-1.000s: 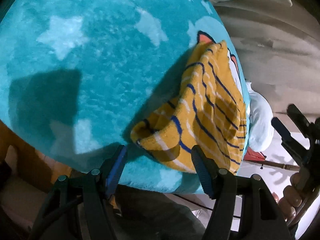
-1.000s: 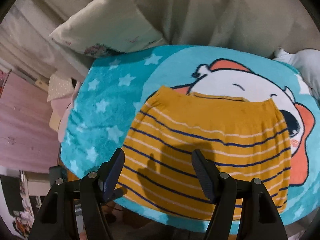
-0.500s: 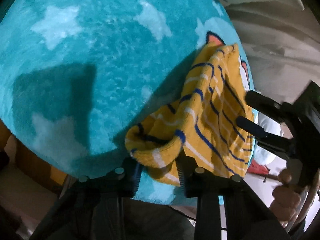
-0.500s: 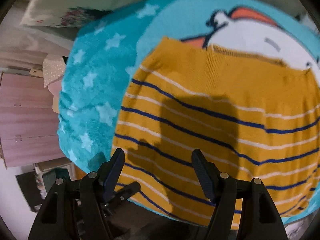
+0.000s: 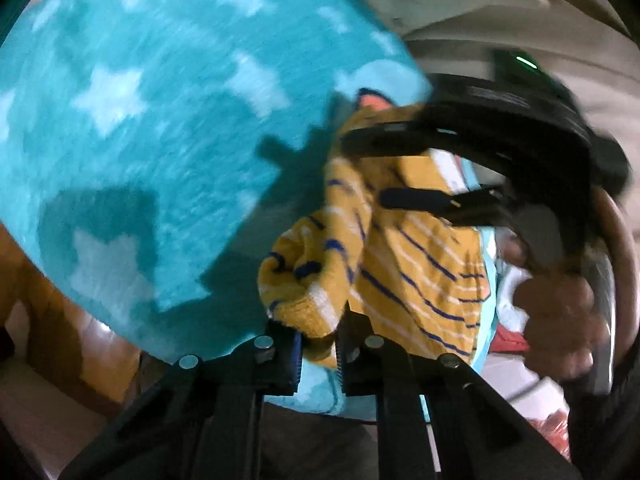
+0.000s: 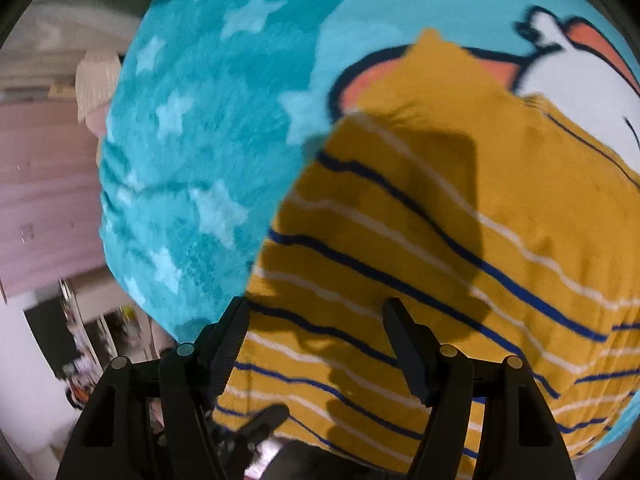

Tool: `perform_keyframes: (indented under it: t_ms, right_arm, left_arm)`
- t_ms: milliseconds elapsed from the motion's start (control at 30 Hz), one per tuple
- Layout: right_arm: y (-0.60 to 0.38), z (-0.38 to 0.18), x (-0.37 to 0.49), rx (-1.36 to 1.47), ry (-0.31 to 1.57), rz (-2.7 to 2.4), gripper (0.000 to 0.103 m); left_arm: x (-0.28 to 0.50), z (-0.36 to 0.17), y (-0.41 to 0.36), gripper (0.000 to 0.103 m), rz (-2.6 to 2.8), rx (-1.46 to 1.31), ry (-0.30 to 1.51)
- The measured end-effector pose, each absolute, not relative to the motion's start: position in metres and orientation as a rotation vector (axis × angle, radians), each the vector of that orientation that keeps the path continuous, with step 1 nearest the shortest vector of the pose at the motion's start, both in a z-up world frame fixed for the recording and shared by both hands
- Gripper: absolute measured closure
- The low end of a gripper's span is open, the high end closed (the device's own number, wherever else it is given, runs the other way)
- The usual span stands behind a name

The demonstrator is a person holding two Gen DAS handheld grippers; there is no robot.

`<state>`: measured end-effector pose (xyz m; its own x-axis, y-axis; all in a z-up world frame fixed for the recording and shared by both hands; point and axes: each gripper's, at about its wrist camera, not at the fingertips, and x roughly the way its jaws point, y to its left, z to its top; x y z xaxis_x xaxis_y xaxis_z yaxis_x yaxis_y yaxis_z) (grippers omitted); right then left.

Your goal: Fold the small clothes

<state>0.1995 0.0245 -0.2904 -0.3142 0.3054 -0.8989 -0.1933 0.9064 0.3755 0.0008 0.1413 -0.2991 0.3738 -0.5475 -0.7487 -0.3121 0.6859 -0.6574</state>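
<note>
A small mustard-yellow garment with blue and white stripes lies on a teal star-print blanket. My left gripper is shut on the garment's bunched near corner and lifts it off the blanket. My right gripper is open, its two fingers hovering just above the garment's left lower edge. In the left wrist view the right gripper shows as open black fingers over the garment's far side, held by a hand.
The blanket has a white and orange cartoon figure under the garment's top edge. Beige curtains hang behind. A pink cabinet stands to the left, off the blanket's edge.
My left gripper has shut on the garment's corner and raised it. My right gripper has come down and forward over the garment, still open.
</note>
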Motion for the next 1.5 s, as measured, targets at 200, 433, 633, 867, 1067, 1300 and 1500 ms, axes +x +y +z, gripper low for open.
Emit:
perform_keyframes:
  t_ms: [200,433,633,867,1067,1300,1500]
  right_arm:
    - [0.04,-0.296,0.208,-0.063,1.844,0.435,0.029]
    - [0.07,-0.303,0.2,-0.31,1.83,0.361,0.045]
    - [0.067,-0.287,0.197,-0.343,1.772,0.379,0.085]
    - [0.0,-0.222,0.189,-0.055,1.67,0.575,0.086]
    - [-0.109,-0.173,0.181,0.147,1.557,0.708,0.086]
    - [-0.246,-0.216,0.176,0.31,1.554,0.73,0.086]
    - [-0.298,-0.252,0.179,0.425,1.521,0.741,0.087]
  left_arm:
    - [-0.006,-0.28,0.136,0.092,-0.243,-0.82,1.133]
    - [-0.005,-0.274,0.132,0.092,-0.278,-0.777,1.116]
    - [-0.012,-0.255,0.121,0.092,-0.273,-0.725,1.09]
    - [-0.029,-0.182,0.063,0.092,-0.346,-0.529,0.984]
    - [-0.033,-0.145,-0.034,0.092,-0.406,-0.344,0.981]
    - [-0.019,-0.179,-0.146,0.092,-0.5,-0.192,1.131]
    - [-0.012,-0.207,-0.205,0.092,-0.49,-0.11,1.201]
